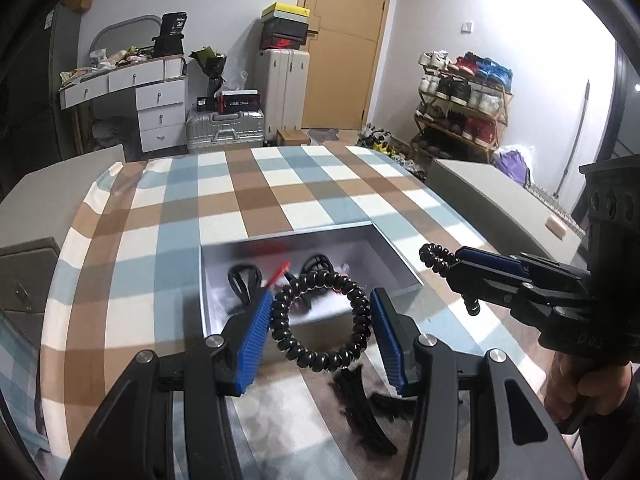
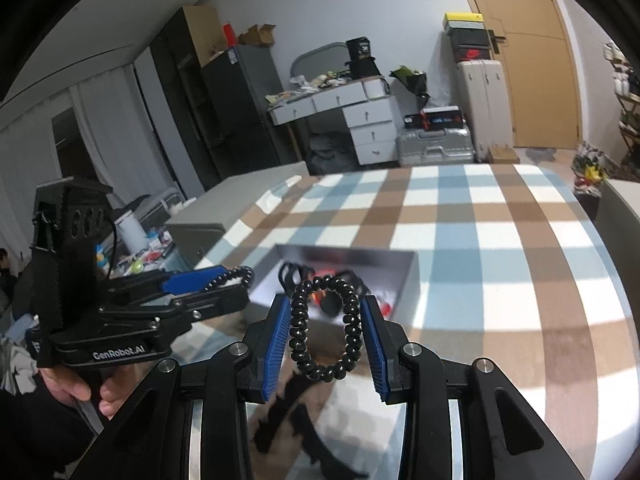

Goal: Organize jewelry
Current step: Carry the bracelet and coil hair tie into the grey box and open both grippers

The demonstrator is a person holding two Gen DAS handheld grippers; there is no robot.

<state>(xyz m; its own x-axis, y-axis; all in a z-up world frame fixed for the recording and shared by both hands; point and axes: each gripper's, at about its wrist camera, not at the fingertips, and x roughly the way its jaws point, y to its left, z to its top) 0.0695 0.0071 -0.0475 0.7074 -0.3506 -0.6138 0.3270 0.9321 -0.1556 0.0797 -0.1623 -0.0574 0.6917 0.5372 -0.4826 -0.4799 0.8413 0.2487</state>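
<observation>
With each hand carrying its own black bead bracelet, my left gripper point(image 1: 320, 320) pinches its bracelet point(image 1: 320, 316) across the loop, blue pads point(image 1: 256, 336) pressing both outer sides so the ring stays round between the fingers, tassel hanging below them. My right gripper point(image 2: 326, 334) clamps a second bracelet point(image 2: 326, 330) the same way, its loop squeezed narrower. Beyond both sets of fingertips sits the open silver box point(image 1: 396, 256) on the checked cloth point(image 1: 280, 184), likely where these go; dark cords point(image 1: 244, 280) already lie inside.
</observation>
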